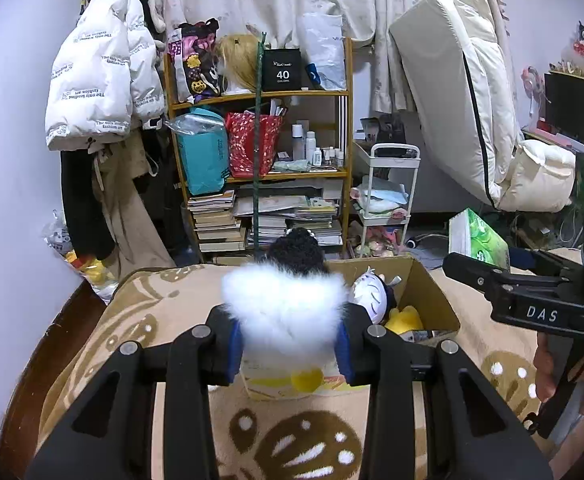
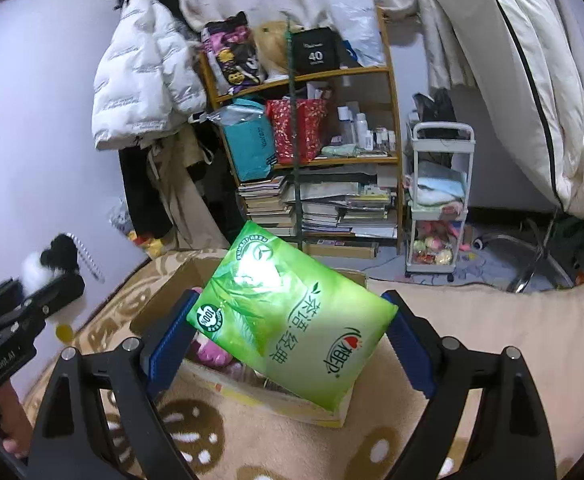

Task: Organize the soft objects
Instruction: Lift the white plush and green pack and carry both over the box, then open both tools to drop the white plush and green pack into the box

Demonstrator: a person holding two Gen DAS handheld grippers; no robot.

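My left gripper [image 1: 287, 346] is shut on a plush doll [image 1: 287, 304] with white fur, a black curly head and a yellow foot, held above the near side of a cardboard box [image 1: 432, 284]. Inside the box lie a white-faced doll [image 1: 370, 292] and a yellow plush [image 1: 406, 318]. My right gripper [image 2: 292, 336] is shut on a green tissue pack [image 2: 292, 320], tilted over the same cardboard box [image 2: 163, 300], where a pink plush [image 2: 211, 352] shows. In the right wrist view the left gripper [image 2: 39, 296] appears at the far left with the plush doll [image 2: 51, 264].
The box sits on a beige patterned blanket [image 1: 292, 440]. Behind stand a crowded wooden shelf [image 1: 259, 96], a white rolling cart [image 1: 388, 192], a hanging white puffer jacket [image 1: 103, 72] and a leaning white mattress [image 1: 452, 80]. A hand [image 1: 548, 368] holds the right gripper's handle.
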